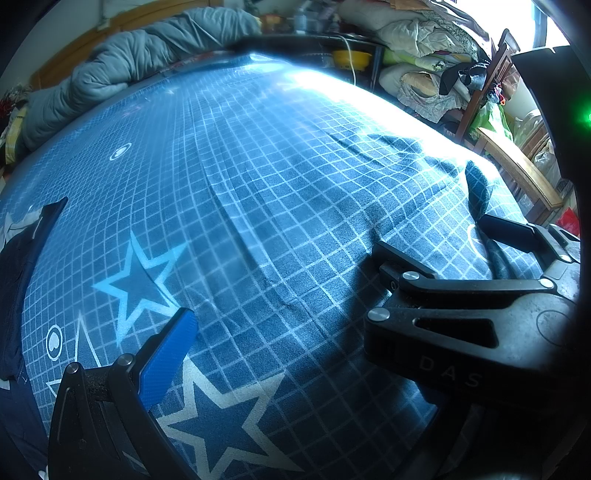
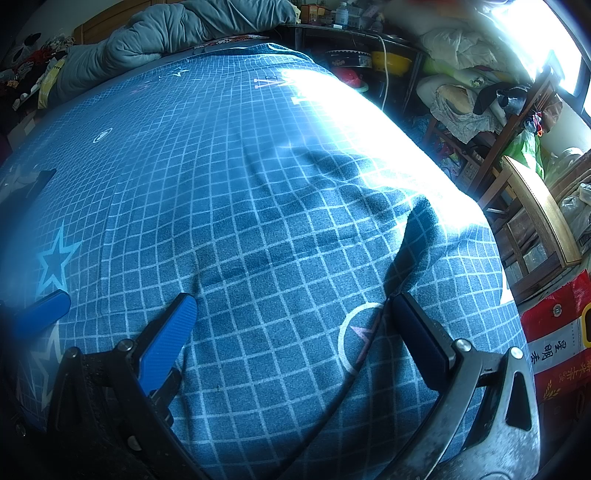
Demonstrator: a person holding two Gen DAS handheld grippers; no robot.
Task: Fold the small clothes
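Blue-padded right gripper (image 2: 295,325) hovers spread over bare checked bedsheet (image 2: 258,221), holding nothing. Left gripper (image 1: 280,291) likewise spread, empty, just beside. Dark garment (image 1: 14,280) lies far left of both, probably next to be fetched.

Strong window (image 2: 532,40) daylight from upper right; blown-out glare on bed sheet (image 2: 347,110) ahead; fisheye-curved edges, dark blurred corners.

Bed (image 2: 258,221) covered by blue checked sheet (image 1: 258,184) with star prints. Grey quilt (image 2: 166,33) bunched along far edge. Dark garment (image 1: 14,288) lying at left edge.
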